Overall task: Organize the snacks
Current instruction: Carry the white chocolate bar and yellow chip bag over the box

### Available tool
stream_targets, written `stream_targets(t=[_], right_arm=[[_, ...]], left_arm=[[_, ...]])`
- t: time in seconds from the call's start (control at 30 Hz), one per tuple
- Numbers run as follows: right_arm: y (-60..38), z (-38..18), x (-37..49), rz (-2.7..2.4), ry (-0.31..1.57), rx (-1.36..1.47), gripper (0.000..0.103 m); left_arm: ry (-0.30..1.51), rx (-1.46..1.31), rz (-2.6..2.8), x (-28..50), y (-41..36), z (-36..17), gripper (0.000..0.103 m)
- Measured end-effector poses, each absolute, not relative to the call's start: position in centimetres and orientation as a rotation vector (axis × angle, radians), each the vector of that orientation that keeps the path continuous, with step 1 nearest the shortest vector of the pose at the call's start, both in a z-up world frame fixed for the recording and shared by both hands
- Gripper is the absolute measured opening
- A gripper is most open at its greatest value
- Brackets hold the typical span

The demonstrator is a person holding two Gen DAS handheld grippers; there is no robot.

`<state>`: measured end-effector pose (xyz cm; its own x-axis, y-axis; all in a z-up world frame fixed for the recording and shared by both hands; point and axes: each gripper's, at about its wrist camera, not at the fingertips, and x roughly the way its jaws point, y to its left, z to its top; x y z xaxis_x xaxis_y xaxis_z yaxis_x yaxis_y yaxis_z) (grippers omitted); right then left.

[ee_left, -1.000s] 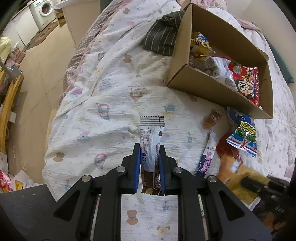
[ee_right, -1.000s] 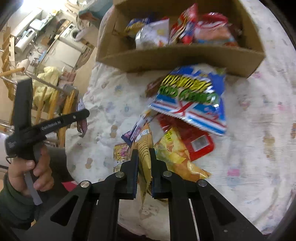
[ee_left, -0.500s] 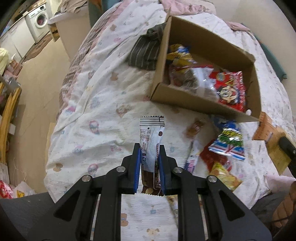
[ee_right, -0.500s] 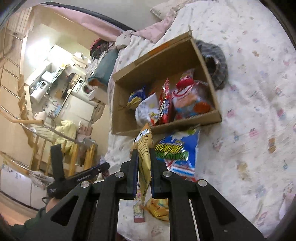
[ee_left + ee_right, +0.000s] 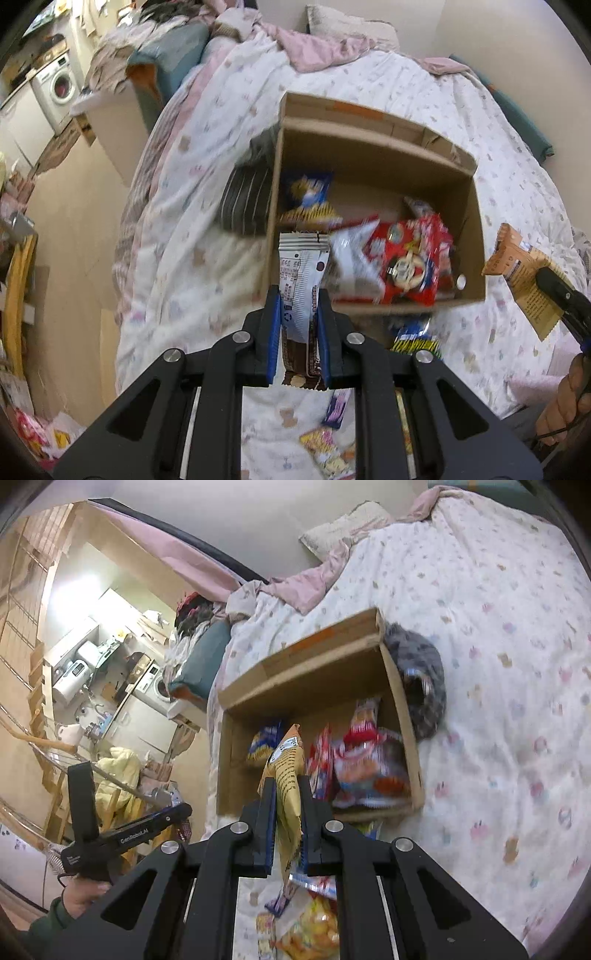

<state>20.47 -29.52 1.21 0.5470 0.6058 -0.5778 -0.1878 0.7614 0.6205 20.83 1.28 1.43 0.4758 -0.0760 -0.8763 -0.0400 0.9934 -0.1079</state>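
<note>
The cardboard box (image 5: 373,147) sat open on the bed (image 5: 192,206), toward its pillow end, with a red snack bag (image 5: 410,266) and other packets inside. More snacks (image 5: 310,930) lay loose on the quilt near the bed's foot edge. The left tool (image 5: 297,314) pinched a white-and-brown wafer packet (image 5: 301,273) — upright, over the box's near wall. The right tool (image 5: 286,812) gripped a tan snack packet (image 5: 286,771) the same way.

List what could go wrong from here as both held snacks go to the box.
The box is already crowded with a red packet, so new snacks may slide out. The left gripper pinches its white wrapper low; it could flop. The right gripper holds its orange packet edge-on; it might slip.
</note>
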Motion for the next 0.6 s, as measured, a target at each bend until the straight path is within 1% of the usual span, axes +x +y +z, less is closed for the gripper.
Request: stream_targets(t=[0.23,0.4,0.6], right_arm=[[-29.6,2.1,24.3,0.472,0.862,0.508,0.011],[-28.8,1.6,27.2,0.442,0.877,0.463,0.011],[-27.8,-0.3,29.9,0.43,0.904,0.447,0.011]], left_arm=[[1.052,-0.092,-0.037,24.0,0.3,2.0,0.015],[1.069,-0.096,-0.034,25.9,0.3,0.5,0.015],[1.083,-0.096,-0.06,26.9,-0.1,-1.4,0.015]])
